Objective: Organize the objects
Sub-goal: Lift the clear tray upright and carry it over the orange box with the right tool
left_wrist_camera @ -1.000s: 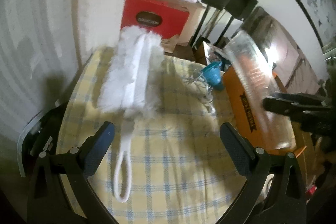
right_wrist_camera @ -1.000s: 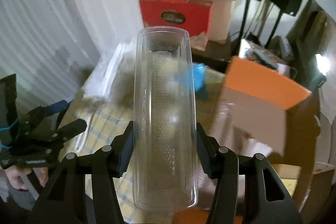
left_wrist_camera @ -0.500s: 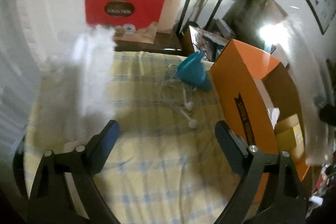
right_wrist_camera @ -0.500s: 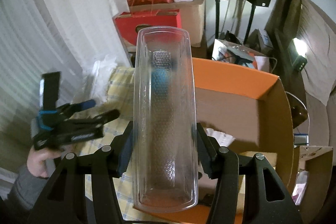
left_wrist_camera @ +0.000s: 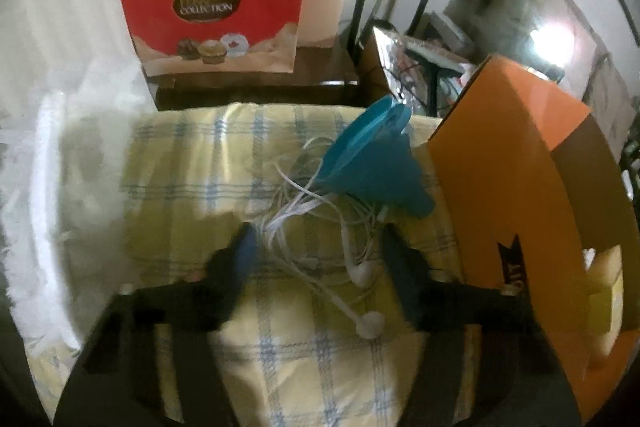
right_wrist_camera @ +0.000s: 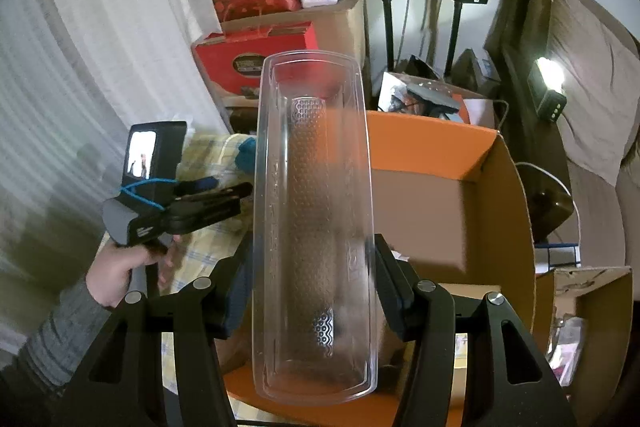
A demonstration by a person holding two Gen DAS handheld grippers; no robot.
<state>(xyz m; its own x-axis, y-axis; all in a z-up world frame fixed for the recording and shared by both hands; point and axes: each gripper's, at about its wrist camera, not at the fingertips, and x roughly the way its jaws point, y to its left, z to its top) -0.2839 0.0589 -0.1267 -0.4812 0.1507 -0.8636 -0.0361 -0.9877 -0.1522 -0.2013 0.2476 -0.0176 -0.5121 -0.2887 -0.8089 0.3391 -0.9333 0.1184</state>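
- My right gripper [right_wrist_camera: 314,291] has its fingers [right_wrist_camera: 236,291] clamped on both sides of a clear plastic tray [right_wrist_camera: 316,227], held above the open orange box [right_wrist_camera: 424,147]; it is not yet put down inside.
- My left gripper [left_wrist_camera: 316,259] is spread open and holds nothing, hovering low over the tangled white earphones [left_wrist_camera: 320,227].
- A blue funnel [left_wrist_camera: 376,163] lies just beyond, touching the cable.
- Both sit on the checked cloth [left_wrist_camera: 200,163], unsorted.
- By my judgement the sorting is partway, with a yellow item [left_wrist_camera: 608,291] already boxed.

Clear glossy plastic tray [right_wrist_camera: 316,227]; woven checked cloth [left_wrist_camera: 304,359]; matt cardboard box [right_wrist_camera: 436,163].
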